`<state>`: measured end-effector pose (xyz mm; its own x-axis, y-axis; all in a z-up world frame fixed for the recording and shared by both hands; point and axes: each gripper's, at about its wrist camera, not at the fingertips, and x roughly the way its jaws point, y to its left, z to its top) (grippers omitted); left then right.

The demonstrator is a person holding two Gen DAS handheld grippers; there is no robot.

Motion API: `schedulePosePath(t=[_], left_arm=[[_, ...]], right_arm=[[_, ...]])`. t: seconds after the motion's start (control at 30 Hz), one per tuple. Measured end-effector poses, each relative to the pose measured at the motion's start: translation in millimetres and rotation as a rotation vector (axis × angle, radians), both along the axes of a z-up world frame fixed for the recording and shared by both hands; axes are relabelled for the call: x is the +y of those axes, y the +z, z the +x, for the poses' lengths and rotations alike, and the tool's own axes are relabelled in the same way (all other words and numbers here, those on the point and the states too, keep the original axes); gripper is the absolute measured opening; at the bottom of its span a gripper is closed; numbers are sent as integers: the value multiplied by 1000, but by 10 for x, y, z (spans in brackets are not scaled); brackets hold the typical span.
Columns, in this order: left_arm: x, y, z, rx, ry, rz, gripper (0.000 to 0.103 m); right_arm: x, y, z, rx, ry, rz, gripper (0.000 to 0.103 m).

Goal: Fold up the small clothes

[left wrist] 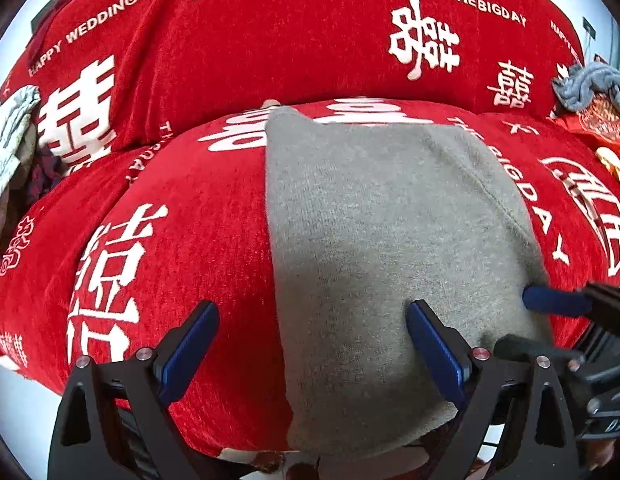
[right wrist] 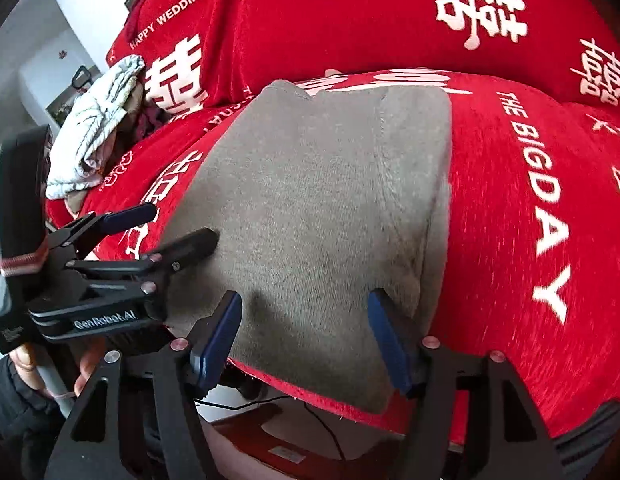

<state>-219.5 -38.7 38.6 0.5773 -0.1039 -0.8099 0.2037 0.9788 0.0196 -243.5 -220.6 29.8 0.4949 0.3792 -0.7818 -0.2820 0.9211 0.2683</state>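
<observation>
A grey knitted garment (left wrist: 382, 240) (right wrist: 318, 208) lies folded flat on the red sofa seat cushion (left wrist: 190, 240) (right wrist: 502, 208), reaching to its front edge. My left gripper (left wrist: 314, 308) (right wrist: 174, 224) is open and straddles the garment's left edge, one finger over the red cushion and the other over the grey cloth. My right gripper (right wrist: 304, 298) (left wrist: 530, 322) is open over the garment's near right part, with its right pad by a raised fold. Neither gripper's pads press on the cloth.
The red backrest (left wrist: 270, 48) with white lettering rises behind the seat. A crumpled white-grey garment (right wrist: 98, 120) (left wrist: 10, 148) lies at the left end, a blue-grey cloth (left wrist: 590, 84) at the right. A person's hand (right wrist: 86, 364) holds the left gripper. A black cable (right wrist: 270, 400) runs below the seat's edge.
</observation>
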Motion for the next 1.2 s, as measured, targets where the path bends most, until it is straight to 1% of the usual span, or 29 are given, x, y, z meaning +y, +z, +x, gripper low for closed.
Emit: schedulePosePath(t=[0.03,0.07,0.13,0.2,0.23,0.27,0.3,0.43,0.47,0.5,0.57,0.6,0.67,0.73,0.87,0.9,0.97,1.2], left_arm=[[-5,32,-25,-14,3,2,95],[-4,107,-78,-53,10,4,95],[24,210,-177,-120,25,-13,95],[22,281,-233,-165,45,-17,95],[20,299,-241,-173,47,-22,95],[5,328,-262,-180,30,-35,95],[-14,347,-273,-181,19,-32,95],[-63,442,-404,-249,44,17,95],[-58,462,-443,-275,68,34,95],[-54,469,-457,-280,84,47,96],[-43,467,-450,-257,90,55,96],[-25,474,-441,-244,84,41,96],[6,503,-454,-256,101,26,96],[-16,508,-465,-257,83,24,96],[-109,467,-479,-250,55,57,95],[-119,459,-486,-252,61,65,96],[-107,452,-485,-243,53,56,96],[-102,469,-511,-250,61,64,95]], right_arm=[[20,34,-32,-15,-5,-20,69],[41,77,-79,-40,-13,-44,69],[89,186,-195,-114,-46,-100,69],[149,280,-300,-181,-92,-160,71],[175,318,-330,-207,-112,-186,72],[188,360,-349,-227,-127,-201,73],[208,407,-375,-253,-146,-218,73],[218,544,-470,-326,-190,-264,74],[211,561,-492,-337,-203,-273,75],[188,579,-520,-346,-217,-273,76],[146,592,-546,-348,-236,-260,76],[132,593,-548,-347,-241,-258,76],[121,579,-536,-341,-246,-258,76],[128,557,-518,-333,-239,-262,76],[209,477,-506,-303,-207,-275,76],[231,462,-513,-302,-202,-286,76],[252,452,-522,-302,-192,-292,76],[251,502,-569,-319,-194,-287,76]])
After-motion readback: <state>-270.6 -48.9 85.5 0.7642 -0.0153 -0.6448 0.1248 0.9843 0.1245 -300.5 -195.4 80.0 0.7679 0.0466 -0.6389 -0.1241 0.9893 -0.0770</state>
